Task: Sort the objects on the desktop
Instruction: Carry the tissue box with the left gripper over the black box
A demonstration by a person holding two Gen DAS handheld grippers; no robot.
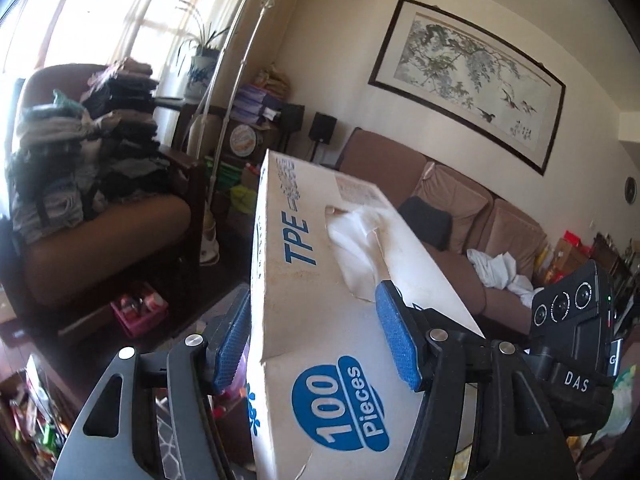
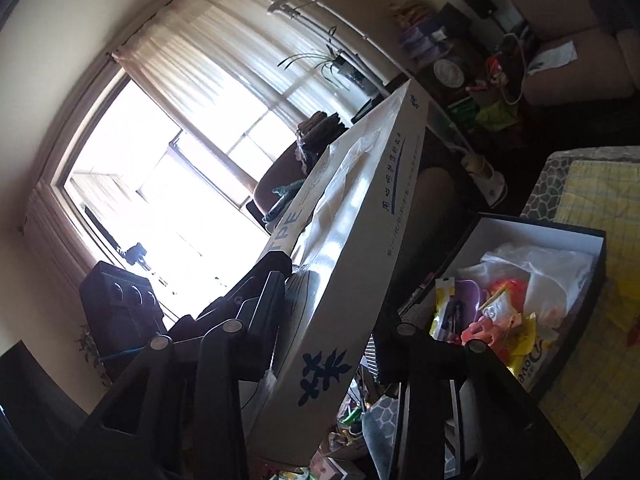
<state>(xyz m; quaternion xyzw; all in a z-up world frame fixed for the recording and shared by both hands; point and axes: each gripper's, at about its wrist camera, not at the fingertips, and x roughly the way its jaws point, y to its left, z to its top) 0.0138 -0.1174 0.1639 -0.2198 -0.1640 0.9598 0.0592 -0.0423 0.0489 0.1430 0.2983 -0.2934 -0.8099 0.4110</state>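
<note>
Both grippers are seen clamped on one glove box [image 1: 320, 312], a white carton printed "TPE" and "100 Pieces". At the lower centre of the left wrist view, the left gripper [image 1: 316, 340] is spread nearly to the box's full width, and its blue pads [image 1: 394, 340] are pressed on the two long sides. At the lower centre of the right wrist view, the right gripper [image 2: 324, 340] is closed on the narrower dimension of the same box [image 2: 352, 240], which is held tilted and raised in the air, away from any surface. Such a double hold is probably used because the carton is long and light — it could twist in one grip. An open black storage box [image 2: 592, 280] filled with packets is seen at the right of that view — possibly the destination.
</note>
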